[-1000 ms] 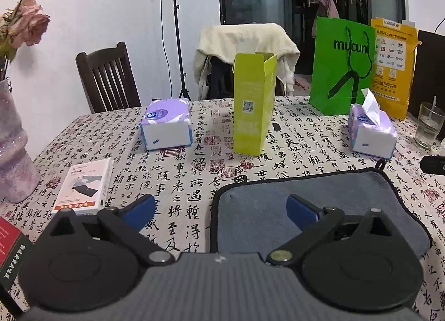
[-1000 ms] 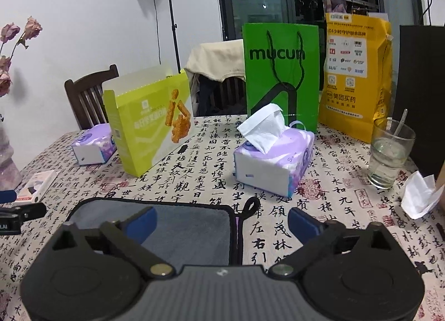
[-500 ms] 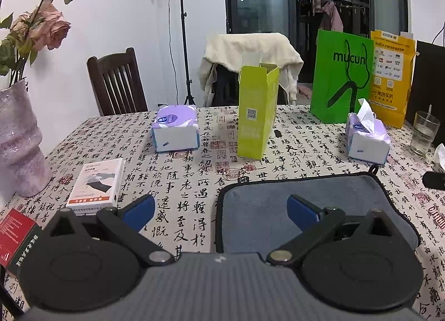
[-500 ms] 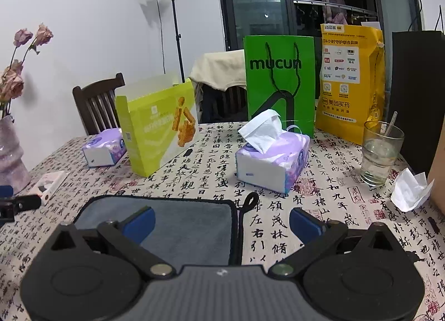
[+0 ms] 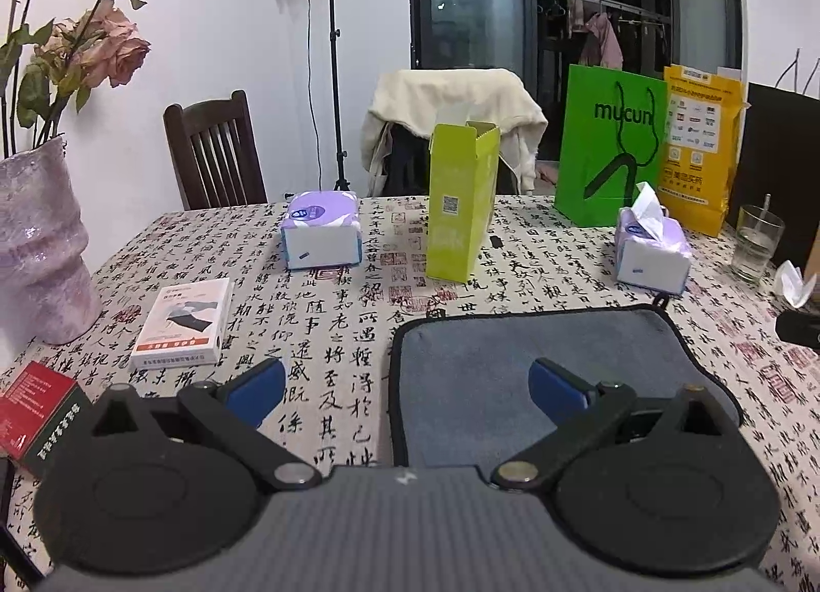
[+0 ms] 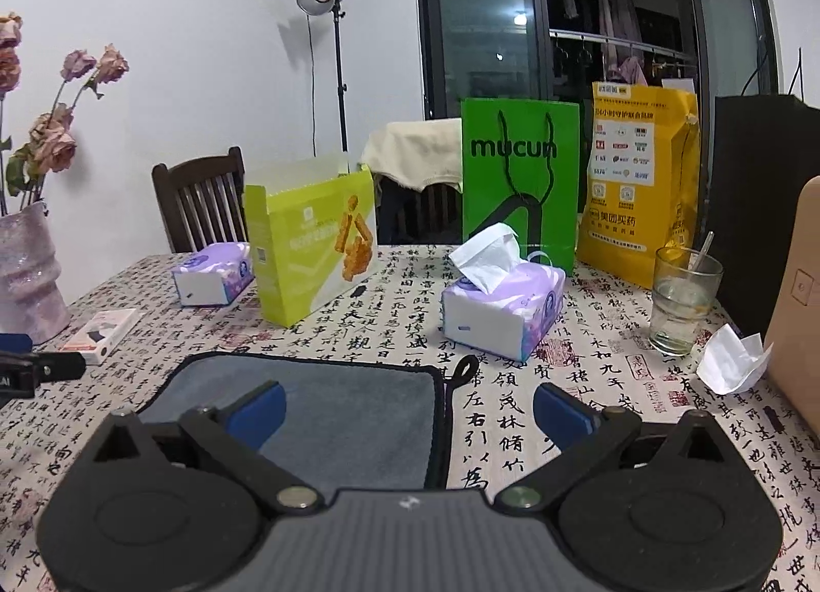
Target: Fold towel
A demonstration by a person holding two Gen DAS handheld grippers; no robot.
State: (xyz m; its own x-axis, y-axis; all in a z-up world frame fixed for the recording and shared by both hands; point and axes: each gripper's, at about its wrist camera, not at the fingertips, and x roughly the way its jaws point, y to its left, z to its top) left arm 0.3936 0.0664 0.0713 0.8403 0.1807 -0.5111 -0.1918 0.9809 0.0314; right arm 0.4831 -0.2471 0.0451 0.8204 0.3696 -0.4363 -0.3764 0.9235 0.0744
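A grey towel (image 5: 512, 361) with black edging lies flat on the calligraphy-print tablecloth; it also shows in the right wrist view (image 6: 353, 412). My left gripper (image 5: 405, 392) is open and empty, held above the towel's left edge, with its right finger over the cloth. My right gripper (image 6: 410, 412) is open and empty above the towel's right edge, near the black hanging loop (image 6: 464, 367). The near edge of the towel is hidden under both grippers.
Behind the towel stand a lime box (image 5: 461, 202), two purple tissue packs (image 5: 320, 230) (image 5: 648, 253), a green bag (image 5: 610, 146), a yellow bag (image 5: 699, 141) and a glass (image 6: 684, 307). A vase (image 5: 36, 243) and small boxes (image 5: 182, 323) are left. Crumpled tissue (image 6: 730, 359) lies right.
Both grippers have risen and drawn back a little from the table, so more of the room and towel shows. The towel has not moved. Both stay open.
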